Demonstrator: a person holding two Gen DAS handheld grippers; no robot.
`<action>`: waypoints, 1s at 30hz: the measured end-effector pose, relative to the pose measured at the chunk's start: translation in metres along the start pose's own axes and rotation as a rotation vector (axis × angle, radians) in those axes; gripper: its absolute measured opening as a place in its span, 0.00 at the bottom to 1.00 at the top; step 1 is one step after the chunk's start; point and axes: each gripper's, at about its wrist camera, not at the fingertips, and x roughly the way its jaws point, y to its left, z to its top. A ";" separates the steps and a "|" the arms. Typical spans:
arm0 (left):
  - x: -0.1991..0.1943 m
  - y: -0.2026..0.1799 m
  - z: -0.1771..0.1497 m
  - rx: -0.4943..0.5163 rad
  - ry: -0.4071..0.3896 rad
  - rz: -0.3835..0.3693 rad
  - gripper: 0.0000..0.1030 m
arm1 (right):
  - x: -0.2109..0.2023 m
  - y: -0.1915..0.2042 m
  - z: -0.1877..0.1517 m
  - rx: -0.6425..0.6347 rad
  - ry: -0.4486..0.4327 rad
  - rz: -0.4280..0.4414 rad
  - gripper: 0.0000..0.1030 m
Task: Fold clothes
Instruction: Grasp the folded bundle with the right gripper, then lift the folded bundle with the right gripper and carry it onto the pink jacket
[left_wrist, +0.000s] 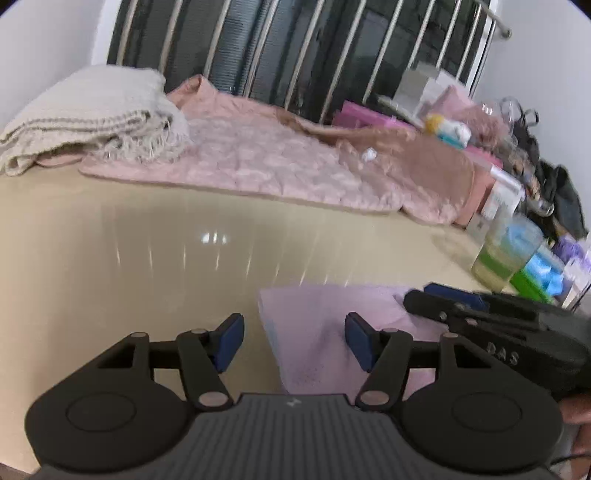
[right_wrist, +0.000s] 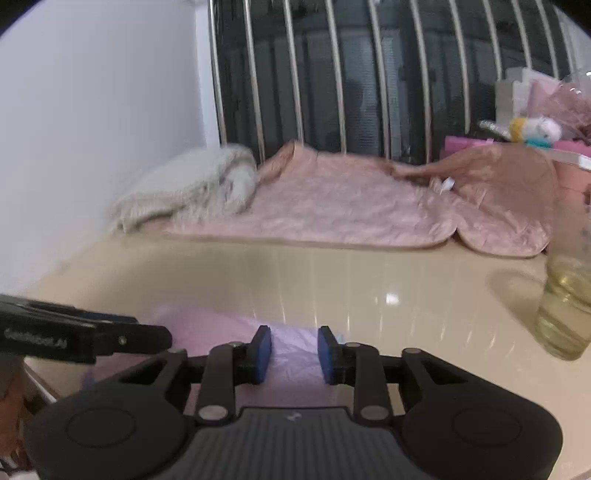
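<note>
Lilac cloth (left_wrist: 332, 328), thin & folded flat, lies on the glossy beige table (left_wrist: 147, 251) at its near edge, w/ a corner of light-blue fabric showing at one side. Left gripper (left_wrist: 294, 341) hovers over the cloth's left edge, jaws apart, nothing pinched; its right pad is above the cloth, left pad over bare table. Right gripper (right_wrist: 294, 352) sits low over the same cloth (right_wrist: 288, 350), jaws set narrow w/ fabric showing in the gap; pads don't seem to press it, though blur makes contact hard to judge. Each gripper shows in the other's view, just beside it.

Far side of the table: pink quilted blanket (left_wrist: 280, 166) spread along the back edge, cream fringed throw (left_wrist: 88, 118) folded at the back-left corner, partly on the pink one. Right edge: glass (right_wrist: 567, 314) w/ yellowish liquid, near boxes & clutter (left_wrist: 480, 122) at the back-right corner. Metal window bars (left_wrist: 317, 55) behind.
</note>
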 end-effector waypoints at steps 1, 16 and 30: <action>-0.003 -0.002 0.002 0.002 -0.012 -0.009 0.62 | -0.006 0.000 -0.001 -0.004 -0.020 0.003 0.29; -0.003 -0.031 -0.032 0.035 -0.005 0.107 0.80 | -0.021 0.001 -0.046 -0.008 -0.071 -0.006 0.53; -0.001 -0.023 -0.031 -0.068 0.044 -0.117 0.23 | -0.028 0.018 -0.059 -0.044 -0.137 0.005 0.14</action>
